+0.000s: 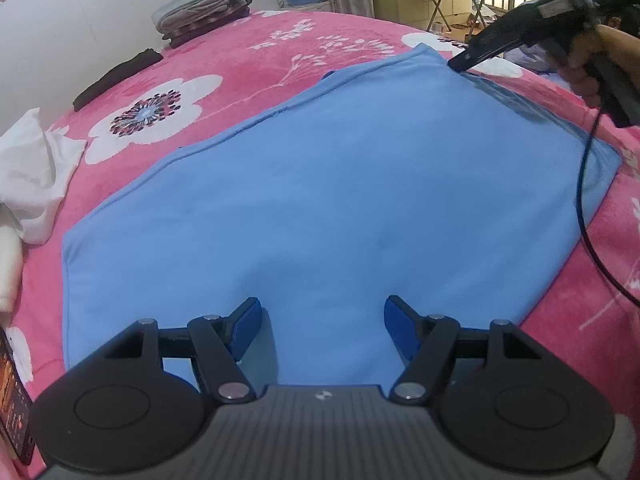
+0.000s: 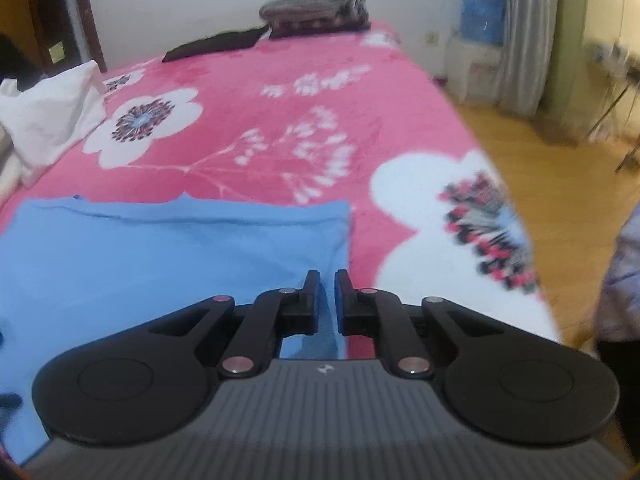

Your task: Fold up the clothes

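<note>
A light blue garment [image 1: 320, 184] lies flat and folded on the pink flowered blanket [image 1: 248, 60]. My left gripper [image 1: 324, 320] hovers over the garment's near edge, open, with only flat cloth below the gap. My right gripper [image 1: 460, 63], held in a hand, reaches in from the upper right, its tip at the garment's far right corner. In the right wrist view the right gripper [image 2: 328, 292] is shut over the blue garment [image 2: 160, 256] near its right edge. No cloth shows between its pads.
White cloth [image 1: 32, 176] is bunched at the left. A black folded piece [image 1: 120, 76] and a stack of folded clothes [image 1: 204, 12] lie at the far end. A phone [image 1: 14, 404] lies near left. The bed edge and wooden floor [image 2: 560, 208] are on the right.
</note>
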`<state>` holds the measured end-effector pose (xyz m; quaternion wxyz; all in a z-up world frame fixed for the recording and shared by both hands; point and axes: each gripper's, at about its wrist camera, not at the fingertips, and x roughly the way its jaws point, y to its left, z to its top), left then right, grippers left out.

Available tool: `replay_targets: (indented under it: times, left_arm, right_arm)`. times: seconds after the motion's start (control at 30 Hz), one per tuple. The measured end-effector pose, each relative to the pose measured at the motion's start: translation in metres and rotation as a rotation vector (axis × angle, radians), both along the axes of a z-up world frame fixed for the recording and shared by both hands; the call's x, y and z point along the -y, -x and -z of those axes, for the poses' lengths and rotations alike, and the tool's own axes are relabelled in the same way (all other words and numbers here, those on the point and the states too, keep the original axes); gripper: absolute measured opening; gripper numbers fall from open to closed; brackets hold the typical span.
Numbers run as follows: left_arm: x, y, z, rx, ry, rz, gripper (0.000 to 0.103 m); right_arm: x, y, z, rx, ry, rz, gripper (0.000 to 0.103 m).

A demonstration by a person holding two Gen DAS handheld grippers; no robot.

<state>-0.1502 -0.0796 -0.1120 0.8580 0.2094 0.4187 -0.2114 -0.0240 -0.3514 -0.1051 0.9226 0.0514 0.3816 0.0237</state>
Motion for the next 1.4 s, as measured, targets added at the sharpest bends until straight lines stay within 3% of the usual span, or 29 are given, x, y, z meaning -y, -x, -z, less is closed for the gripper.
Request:
replay_targets:
  times: [0.2, 0.37, 0.5, 0.67, 0.73, 0.83, 1.0, 1.13, 1.33, 1.4]
  left_arm:
    - [0.001, -0.001, -0.001, 0.0, -0.008, -0.002, 0.07]
    - [0.001, -0.001, -0.001, 0.0, -0.014, -0.002, 0.071]
    - [-0.001, 0.0, -0.001, 0.004, -0.016, -0.001, 0.071]
    - [0.0, -0.001, -0.001, -0.001, -0.012, -0.008, 0.072]
    - [0.0, -0.001, -0.001, -0.001, -0.014, -0.009, 0.072]
    - [0.001, 0.0, -0.002, 0.002, -0.024, -0.006, 0.074]
    - [0.001, -0.001, -0.003, -0.002, -0.039, -0.024, 0.079]
    - [0.001, -0.006, -0.005, -0.033, -0.053, -0.05, 0.085]
    - [-0.01, -0.01, -0.007, -0.107, -0.003, -0.12, 0.087]
    - [-0.011, -0.01, -0.006, -0.11, 0.001, -0.129, 0.087]
  right_arm:
    - [0.045, -0.014, -0.002, 0.049, -0.114, 0.212, 0.009]
    - [0.039, -0.007, -0.007, 0.02, -0.18, 0.111, 0.009]
    - [0.037, 0.025, -0.017, 0.006, -0.249, 0.036, 0.009]
    - [0.025, 0.08, -0.014, -0.116, -0.189, -0.136, 0.009]
    - [0.032, 0.105, -0.006, -0.165, -0.121, -0.086, 0.008]
    - [0.047, 0.137, -0.012, -0.151, -0.113, 0.033, 0.01]
    - [0.02, 0.162, -0.024, -0.077, -0.2, -0.041, 0.011]
    - [0.0, 0.163, -0.002, -0.15, -0.16, -0.073, 0.009]
    - [0.02, 0.213, -0.004, -0.153, -0.19, 0.067, 0.01]
    - [0.016, 0.215, -0.011, -0.118, -0.206, 0.062, 0.011]
